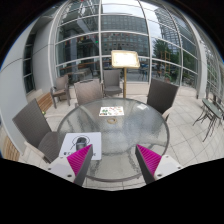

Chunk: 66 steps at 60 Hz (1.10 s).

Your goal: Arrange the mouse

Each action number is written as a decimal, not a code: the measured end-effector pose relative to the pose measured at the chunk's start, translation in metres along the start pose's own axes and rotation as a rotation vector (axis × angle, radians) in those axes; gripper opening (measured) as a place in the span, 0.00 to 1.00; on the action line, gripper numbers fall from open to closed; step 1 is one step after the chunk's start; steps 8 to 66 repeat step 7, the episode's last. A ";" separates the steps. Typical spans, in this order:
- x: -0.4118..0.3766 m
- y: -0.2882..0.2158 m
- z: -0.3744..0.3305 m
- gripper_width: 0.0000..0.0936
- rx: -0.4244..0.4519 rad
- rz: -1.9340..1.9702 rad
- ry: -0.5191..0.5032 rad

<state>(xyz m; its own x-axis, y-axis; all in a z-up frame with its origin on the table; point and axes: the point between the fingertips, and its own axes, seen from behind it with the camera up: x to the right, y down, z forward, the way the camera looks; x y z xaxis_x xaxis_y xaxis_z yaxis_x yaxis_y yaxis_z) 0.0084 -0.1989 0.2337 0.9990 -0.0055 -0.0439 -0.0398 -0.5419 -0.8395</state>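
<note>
Glass table (pixel 120 135) carries the mouse (pixel 78 146) just ahead of open jaws.

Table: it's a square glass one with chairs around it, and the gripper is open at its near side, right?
Not quite. The table is round, not square: the gripper view shows its curved glass rim. The rest holds: chairs stand around it, and the gripper is open at its near side, nothing between its fingers.
</note>
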 end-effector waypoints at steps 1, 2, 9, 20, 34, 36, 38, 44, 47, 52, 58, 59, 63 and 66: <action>0.000 0.000 0.000 0.92 -0.001 0.000 0.001; 0.001 0.001 0.000 0.92 -0.001 0.001 0.001; 0.001 0.004 0.000 0.92 -0.005 0.006 -0.003; 0.001 0.004 0.000 0.92 -0.005 0.006 -0.003; 0.001 0.004 0.000 0.92 -0.005 0.006 -0.003; 0.001 0.004 0.000 0.92 -0.005 0.006 -0.003; 0.001 0.004 0.000 0.92 -0.005 0.006 -0.003; 0.001 0.004 0.000 0.92 -0.005 0.006 -0.003; 0.001 0.004 0.000 0.92 -0.005 0.006 -0.003; 0.001 0.004 0.000 0.92 -0.005 0.006 -0.003; 0.001 0.004 0.000 0.92 -0.005 0.006 -0.003; 0.001 0.004 0.000 0.92 -0.005 0.006 -0.003; 0.001 0.004 0.000 0.92 -0.005 0.006 -0.003; 0.001 0.004 0.000 0.92 -0.005 0.006 -0.003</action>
